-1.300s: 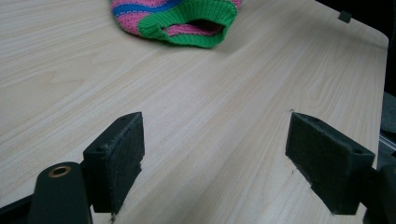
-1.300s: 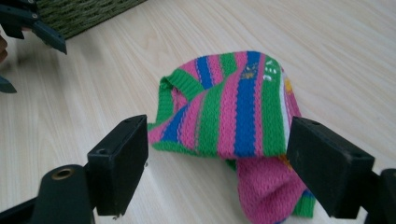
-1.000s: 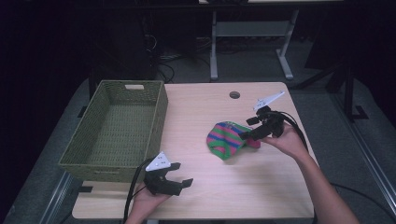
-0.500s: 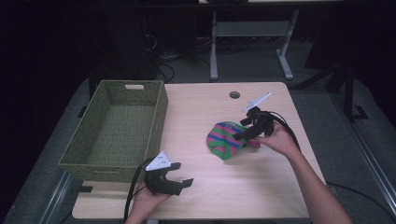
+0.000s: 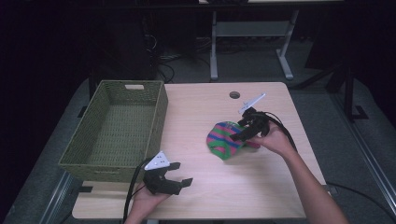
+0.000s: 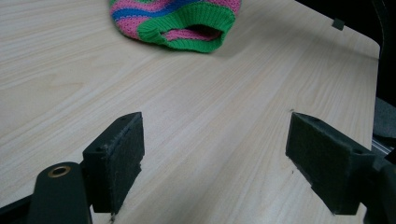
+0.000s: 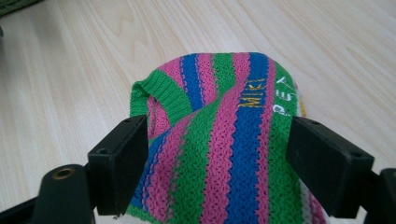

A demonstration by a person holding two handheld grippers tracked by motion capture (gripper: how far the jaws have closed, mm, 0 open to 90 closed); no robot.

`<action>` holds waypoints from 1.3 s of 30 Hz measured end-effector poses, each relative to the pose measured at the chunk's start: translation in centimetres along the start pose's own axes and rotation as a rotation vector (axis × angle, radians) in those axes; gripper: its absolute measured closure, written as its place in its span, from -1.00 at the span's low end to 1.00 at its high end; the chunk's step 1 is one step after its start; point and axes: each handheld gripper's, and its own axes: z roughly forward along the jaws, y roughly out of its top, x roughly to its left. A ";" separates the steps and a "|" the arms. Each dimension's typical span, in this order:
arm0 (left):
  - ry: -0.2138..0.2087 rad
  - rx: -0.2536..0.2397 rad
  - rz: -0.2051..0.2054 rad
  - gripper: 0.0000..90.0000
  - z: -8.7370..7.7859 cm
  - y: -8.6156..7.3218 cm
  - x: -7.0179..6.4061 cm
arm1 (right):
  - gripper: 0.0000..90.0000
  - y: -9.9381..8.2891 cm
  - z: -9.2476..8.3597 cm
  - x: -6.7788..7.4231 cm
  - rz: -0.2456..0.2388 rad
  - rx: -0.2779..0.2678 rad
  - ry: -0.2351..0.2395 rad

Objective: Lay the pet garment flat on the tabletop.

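Pale wood-grain tabletop (image 5: 224, 196) spreads under both hands, with a dark room and metal desk legs behind it. On the right side, the right hand-held black two-jaw gripper (image 5: 243, 131) is down at the knitted hat striped in green, pink and blue (image 5: 225, 140), which lies on the table around the middle, just left of that gripper's tips. In the right gripper view the jaws stand wide on either side of a raised fold of the hat (image 7: 224, 154); the knit fills the gap between them and brushes both pads, but they are not pressed together on it. Yellow and white stitched letters show on the hat's far side.

Near the front edge, the left hand-held black gripper (image 5: 180, 175) rests low with its jaws spread wide and nothing between them. In the left gripper view the hat (image 6: 177, 21) lies well ahead of those jaws, its green ribbed opening turned toward them, with bare wood in between.

Just behind and left of the left gripper sits a rectangular olive-green woven basket (image 5: 161, 114), its near corner close to that gripper's grey plate.
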 end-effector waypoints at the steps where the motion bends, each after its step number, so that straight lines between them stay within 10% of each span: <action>1: -0.001 0.003 0.002 -0.57 0.0 0.0 0.0 | -0.54 0.0 0.1 0.0 -0.001 0.002 0.003; 39: -0.017 -0.012 -0.015 -0.57 0.0 0.0 0.0 | -0.52 -1.3 4.1 -2.1 0.048 0.080 -0.018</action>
